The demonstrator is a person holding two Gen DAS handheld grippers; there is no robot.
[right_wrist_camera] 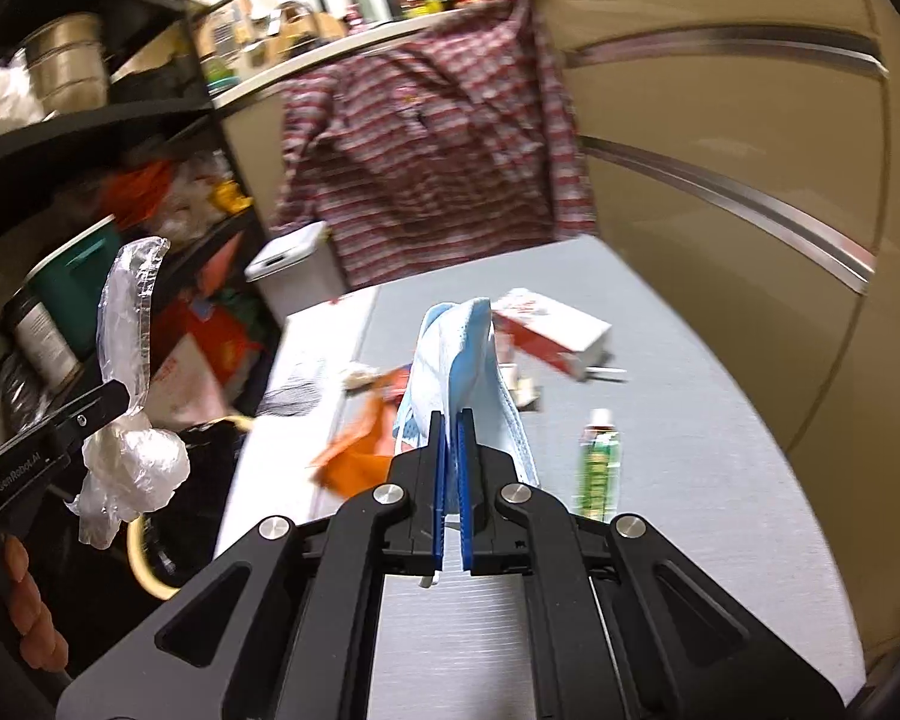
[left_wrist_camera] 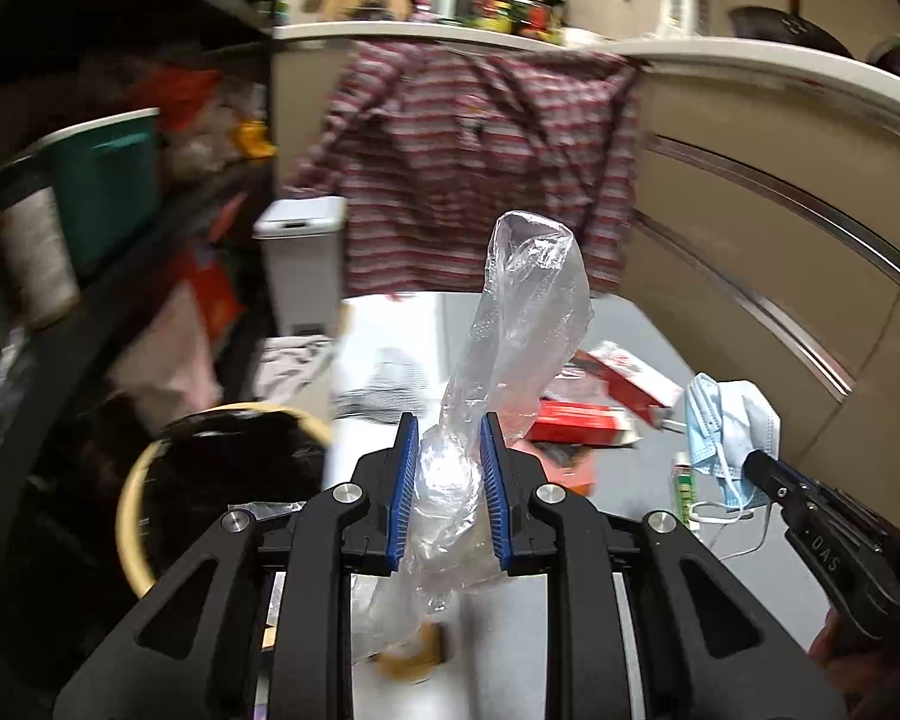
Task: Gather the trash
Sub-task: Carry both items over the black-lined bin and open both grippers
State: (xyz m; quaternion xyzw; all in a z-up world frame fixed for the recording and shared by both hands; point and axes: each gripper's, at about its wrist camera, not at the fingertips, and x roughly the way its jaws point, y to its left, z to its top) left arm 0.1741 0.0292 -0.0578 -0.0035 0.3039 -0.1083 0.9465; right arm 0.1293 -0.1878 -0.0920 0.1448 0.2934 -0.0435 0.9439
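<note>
My left claw (left_wrist_camera: pixel 449 450) pinches a clear plastic bag (left_wrist_camera: pixel 525 312), my right claw (right_wrist_camera: pixel 450 438) clamps tight on a blue face mask (right_wrist_camera: pixel 456 348), both above the grey table (right_wrist_camera: pixel 660 420) littered with a red-white carton (right_wrist_camera: pixel 555 330), orange wrapper (right_wrist_camera: pixel 354 450) and green tube (right_wrist_camera: pixel 597 462); black-lined bin (left_wrist_camera: pixel 222 480) sits left, striped shirt (left_wrist_camera: pixel 474 156) hangs behind

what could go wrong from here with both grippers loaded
1. The clear plastic bag is pinched in the left gripper only at its crumpled middle; its loose ends could snag or slip out.
2. The blue face mask in the right gripper trails an ear loop that may catch on table litter.
</note>
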